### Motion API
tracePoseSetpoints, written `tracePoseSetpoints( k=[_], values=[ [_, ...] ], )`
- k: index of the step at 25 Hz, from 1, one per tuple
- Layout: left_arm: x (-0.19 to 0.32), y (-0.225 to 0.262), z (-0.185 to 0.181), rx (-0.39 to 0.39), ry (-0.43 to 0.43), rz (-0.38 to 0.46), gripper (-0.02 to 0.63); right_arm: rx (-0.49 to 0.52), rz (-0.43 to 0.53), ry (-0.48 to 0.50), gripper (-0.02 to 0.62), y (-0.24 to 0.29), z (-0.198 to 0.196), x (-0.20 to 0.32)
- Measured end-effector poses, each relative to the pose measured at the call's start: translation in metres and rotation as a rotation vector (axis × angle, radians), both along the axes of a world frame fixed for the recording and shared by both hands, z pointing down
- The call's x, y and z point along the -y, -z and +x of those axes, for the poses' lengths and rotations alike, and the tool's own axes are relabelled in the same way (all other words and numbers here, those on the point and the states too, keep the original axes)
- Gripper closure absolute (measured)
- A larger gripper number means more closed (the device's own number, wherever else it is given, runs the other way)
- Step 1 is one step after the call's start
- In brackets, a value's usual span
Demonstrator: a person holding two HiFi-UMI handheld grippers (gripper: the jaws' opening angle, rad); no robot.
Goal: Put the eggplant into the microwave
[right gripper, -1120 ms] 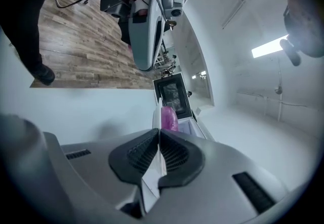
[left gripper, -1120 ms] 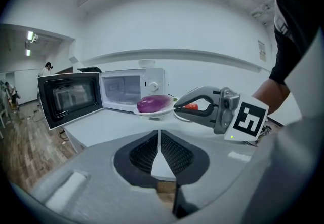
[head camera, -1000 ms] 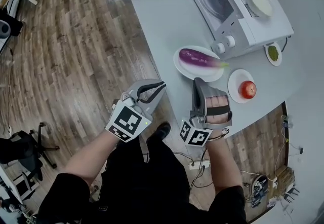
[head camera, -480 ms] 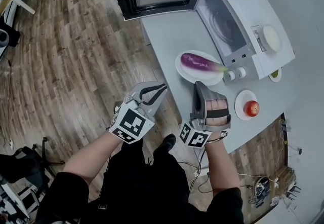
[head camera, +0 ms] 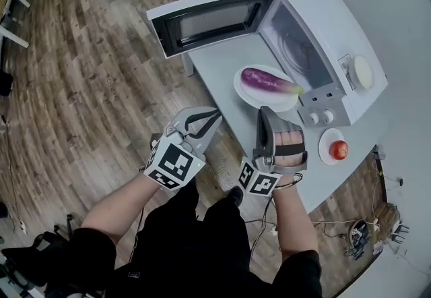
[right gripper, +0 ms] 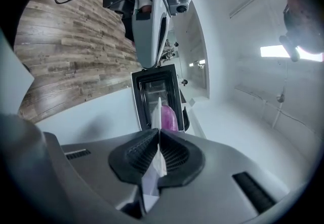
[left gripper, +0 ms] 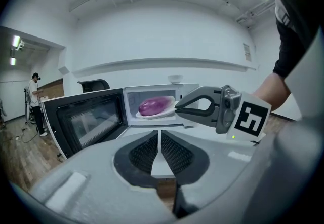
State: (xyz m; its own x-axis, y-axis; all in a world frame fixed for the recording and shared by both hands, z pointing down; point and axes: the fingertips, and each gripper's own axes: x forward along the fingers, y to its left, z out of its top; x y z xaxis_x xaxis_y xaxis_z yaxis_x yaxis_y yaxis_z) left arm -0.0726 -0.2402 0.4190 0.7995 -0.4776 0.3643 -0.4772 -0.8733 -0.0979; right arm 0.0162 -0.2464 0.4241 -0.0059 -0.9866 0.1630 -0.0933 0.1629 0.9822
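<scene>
A purple eggplant (head camera: 269, 80) lies on a white plate (head camera: 246, 91) in front of the open white microwave (head camera: 337, 27), whose door (head camera: 209, 20) swings out to the left. My right gripper (head camera: 262, 110) is shut on the plate's near rim. The right gripper view shows that rim as a white sliver between the pads (right gripper: 147, 149), with the eggplant (right gripper: 168, 118) beyond. My left gripper (head camera: 215, 115) is shut on nothing and hangs over the floor just off the table's left edge. From the left gripper view, the eggplant (left gripper: 154, 106) sits level with the microwave cavity.
A red fruit on a small plate (head camera: 339, 150) sits at the grey table's (head camera: 222, 67) right end, past the microwave knobs (head camera: 320, 116). A white disc (head camera: 363, 72) rests on the microwave. Wooden floor lies left of the table. A person (left gripper: 33, 96) stands far off.
The plate with the eggplant, held in my right gripper, has shifted from beside the knobs to in front of the cavity. The head camera has shifted, and the whole microwave door now shows.
</scene>
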Motion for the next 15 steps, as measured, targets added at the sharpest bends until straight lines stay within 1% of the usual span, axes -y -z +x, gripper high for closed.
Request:
tracePoseSetpoints(
  k=[4, 8, 12, 15],
  values=[
    [0.020, 0.005, -0.013, -0.005, -0.023, 0.016, 0.578, 0.004, 0.014, -0.025, 0.571, 0.003, -0.014, 0.016],
    [0.035, 0.003, -0.018, -0.005, -0.035, 0.008, 0.578, 0.011, 0.010, -0.043, 0.571, -0.001, -0.018, 0.034],
    [0.050, -0.001, -0.017, -0.001, -0.044, 0.007, 0.578, 0.018, 0.016, -0.066, 0.571, -0.004, -0.013, 0.051],
    [0.061, -0.004, -0.010, -0.004, -0.049, 0.004, 0.578, 0.018, 0.021, -0.080, 0.571, -0.005, -0.005, 0.061]
  ],
)
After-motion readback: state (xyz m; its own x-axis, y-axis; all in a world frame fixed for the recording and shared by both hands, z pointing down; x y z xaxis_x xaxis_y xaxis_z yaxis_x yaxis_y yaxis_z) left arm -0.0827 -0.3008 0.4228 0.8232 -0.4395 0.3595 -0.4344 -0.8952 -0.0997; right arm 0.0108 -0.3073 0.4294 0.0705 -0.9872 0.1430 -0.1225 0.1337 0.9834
